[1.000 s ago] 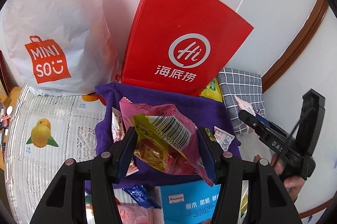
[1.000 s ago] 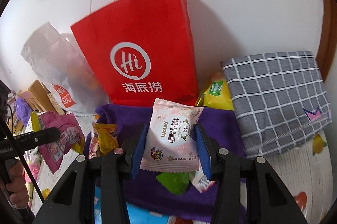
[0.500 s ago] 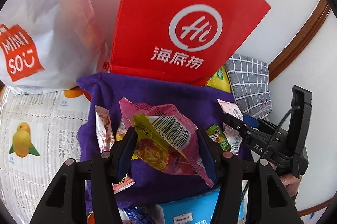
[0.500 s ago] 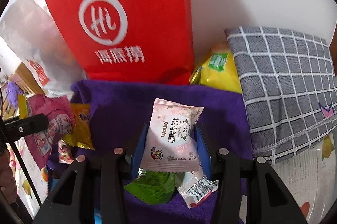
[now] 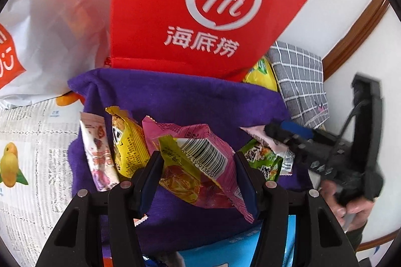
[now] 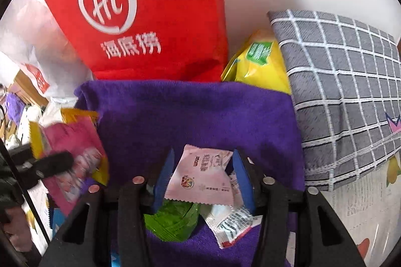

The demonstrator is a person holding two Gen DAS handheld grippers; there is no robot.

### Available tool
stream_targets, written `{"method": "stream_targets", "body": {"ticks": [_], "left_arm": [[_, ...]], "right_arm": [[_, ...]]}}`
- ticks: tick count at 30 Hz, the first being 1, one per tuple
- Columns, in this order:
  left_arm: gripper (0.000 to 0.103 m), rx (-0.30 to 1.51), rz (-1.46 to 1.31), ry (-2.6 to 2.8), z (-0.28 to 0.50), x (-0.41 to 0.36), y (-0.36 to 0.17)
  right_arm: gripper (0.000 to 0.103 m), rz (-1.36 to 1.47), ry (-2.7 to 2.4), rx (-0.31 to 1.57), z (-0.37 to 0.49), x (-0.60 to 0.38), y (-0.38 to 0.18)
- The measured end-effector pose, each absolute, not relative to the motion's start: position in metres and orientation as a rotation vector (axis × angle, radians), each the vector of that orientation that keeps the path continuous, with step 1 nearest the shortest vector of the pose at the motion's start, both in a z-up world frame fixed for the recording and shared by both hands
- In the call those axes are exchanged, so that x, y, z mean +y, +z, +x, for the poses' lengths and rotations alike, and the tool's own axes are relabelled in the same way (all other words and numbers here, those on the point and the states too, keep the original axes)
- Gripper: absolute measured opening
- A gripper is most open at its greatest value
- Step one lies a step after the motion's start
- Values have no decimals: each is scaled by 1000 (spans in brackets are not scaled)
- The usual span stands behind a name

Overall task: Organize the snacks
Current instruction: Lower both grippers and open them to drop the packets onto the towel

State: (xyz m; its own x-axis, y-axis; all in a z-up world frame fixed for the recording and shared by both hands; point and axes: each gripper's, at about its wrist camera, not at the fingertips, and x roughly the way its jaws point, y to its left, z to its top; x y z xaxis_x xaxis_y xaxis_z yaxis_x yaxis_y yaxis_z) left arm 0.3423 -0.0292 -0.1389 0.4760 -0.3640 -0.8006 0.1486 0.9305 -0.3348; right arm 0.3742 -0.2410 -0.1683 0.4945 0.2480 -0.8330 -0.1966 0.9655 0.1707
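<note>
My left gripper (image 5: 198,164) is shut on a pink and yellow snack packet (image 5: 200,166) with a barcode, held low over the purple cloth (image 5: 188,101). A yellow packet (image 5: 127,141) and a pale pink stick packet (image 5: 97,154) lie on the cloth to its left. My right gripper (image 6: 203,166) is shut on a pale pink snack packet (image 6: 203,179), low over the purple cloth (image 6: 200,111), above a green packet (image 6: 173,219) and a white packet (image 6: 230,221). The right gripper also shows at the right of the left wrist view (image 5: 280,134).
A red paper bag (image 5: 200,3) stands behind the cloth against the wall, a white Miniso bag (image 5: 37,28) to its left. A yellow chip bag (image 6: 258,64) and a grey checked cloth (image 6: 345,91) lie to the right. A blue box (image 5: 238,249) sits near.
Both grippers have moved forward and down toward the purple cloth, each still holding its packet. The right gripper's packet has come down onto the green and white packets.
</note>
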Motion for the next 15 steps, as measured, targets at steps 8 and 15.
{"method": "stream_targets", "body": {"ticks": [8, 15], "left_arm": [[56, 1045, -194, -289, 349, -45, -148], [67, 1077, -186, -273, 347, -50, -144]], "right_arm": [[61, 115, 275, 938, 363, -258, -137], [61, 102, 282, 932, 360, -258, -128]]}}
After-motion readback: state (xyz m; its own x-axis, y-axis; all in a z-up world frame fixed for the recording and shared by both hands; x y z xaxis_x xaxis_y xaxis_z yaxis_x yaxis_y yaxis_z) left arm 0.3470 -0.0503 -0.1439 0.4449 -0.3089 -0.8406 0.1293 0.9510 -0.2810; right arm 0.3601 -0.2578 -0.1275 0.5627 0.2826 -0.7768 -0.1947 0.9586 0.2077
